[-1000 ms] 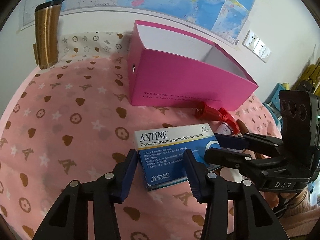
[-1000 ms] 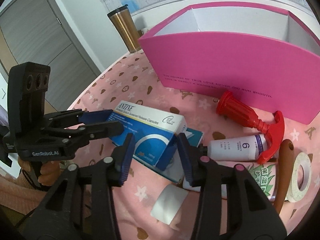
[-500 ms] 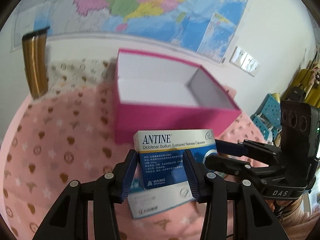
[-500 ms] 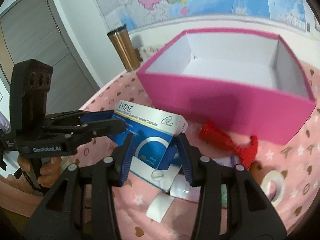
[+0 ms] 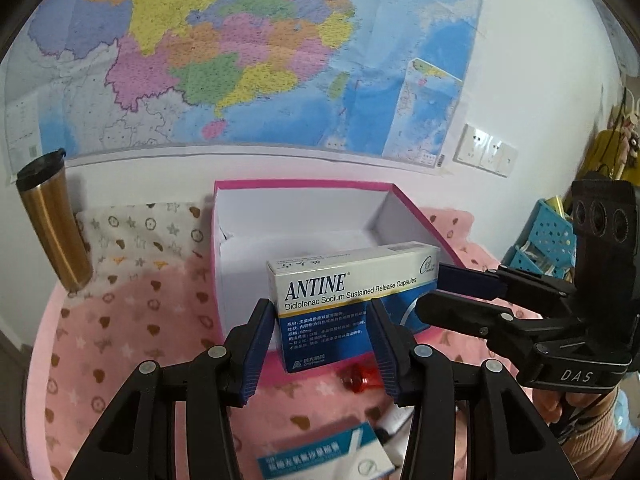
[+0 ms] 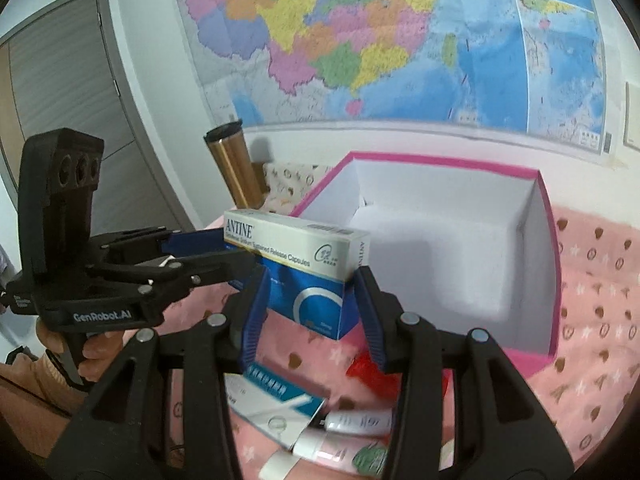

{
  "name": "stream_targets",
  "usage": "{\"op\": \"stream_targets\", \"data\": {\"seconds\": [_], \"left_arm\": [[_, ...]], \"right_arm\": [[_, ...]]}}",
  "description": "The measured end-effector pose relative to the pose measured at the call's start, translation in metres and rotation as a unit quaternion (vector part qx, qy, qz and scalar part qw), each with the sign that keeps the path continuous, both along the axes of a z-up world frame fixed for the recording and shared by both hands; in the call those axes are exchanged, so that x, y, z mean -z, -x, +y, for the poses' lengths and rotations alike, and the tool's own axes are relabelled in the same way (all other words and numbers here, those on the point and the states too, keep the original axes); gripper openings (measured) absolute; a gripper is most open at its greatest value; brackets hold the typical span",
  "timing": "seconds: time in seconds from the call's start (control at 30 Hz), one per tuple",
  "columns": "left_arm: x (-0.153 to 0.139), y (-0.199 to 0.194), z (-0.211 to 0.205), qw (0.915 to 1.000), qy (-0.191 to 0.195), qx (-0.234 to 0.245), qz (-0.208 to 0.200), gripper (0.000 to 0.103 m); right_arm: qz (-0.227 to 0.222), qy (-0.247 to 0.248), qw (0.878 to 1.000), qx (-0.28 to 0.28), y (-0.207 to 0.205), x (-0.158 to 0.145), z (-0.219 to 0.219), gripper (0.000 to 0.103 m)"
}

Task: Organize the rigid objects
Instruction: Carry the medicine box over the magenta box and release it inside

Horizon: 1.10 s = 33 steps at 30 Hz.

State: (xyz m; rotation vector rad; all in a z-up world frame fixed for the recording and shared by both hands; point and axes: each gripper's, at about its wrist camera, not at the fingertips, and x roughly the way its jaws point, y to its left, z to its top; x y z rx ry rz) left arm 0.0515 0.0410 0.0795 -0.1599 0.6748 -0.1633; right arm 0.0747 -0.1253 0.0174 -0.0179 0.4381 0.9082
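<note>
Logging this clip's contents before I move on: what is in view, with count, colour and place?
ANTINE box: one, white and blue, held in the air in front of the pink box
pink box: one, pink outside, white inside, open, on the cloth
cloth: one, pink, patterned
tumbler: one, gold, upright by the wall
second carton: one, white and teal, lying on the cloth
tubes: a few, white, blurred
red item: one, partly hidden
map: one, multicoloured, on the wall
left gripper: black, shut on the ANTINE box
right gripper: black, shut on its other end
</note>
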Motion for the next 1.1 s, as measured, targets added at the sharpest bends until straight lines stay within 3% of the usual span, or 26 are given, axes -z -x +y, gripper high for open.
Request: {"op": "stream_targets", "data": {"seconds": [0.23,0.73,0.93,1.1], "left_arm": [[0.007,-0.036,0.009,0.9991,-0.003,-0.028,0.033,0.047],[0.052,-0.076,0.011,0.9915,-0.03,-0.05,0.116,0.047],[0.052,-0.082,0.008,0.9904,-0.048,-0.069,0.11,0.047],[0.044,-0.07,0.007,0.99,-0.083,-0.093,0.066,0.049]], "right_arm": [[0.027,-0.007,1.0,-0.002,-0.035,0.001,0.012,0.047],[0.158,0.033,0.987,-0.009,-0.106,0.05,0.039,0.048],[0.178,0.057,0.982,0.001,-0.122,0.059,0.051,0.048],[0.146,0.038,0.988,0.013,-0.111,0.051,0.037,0.048]]}}
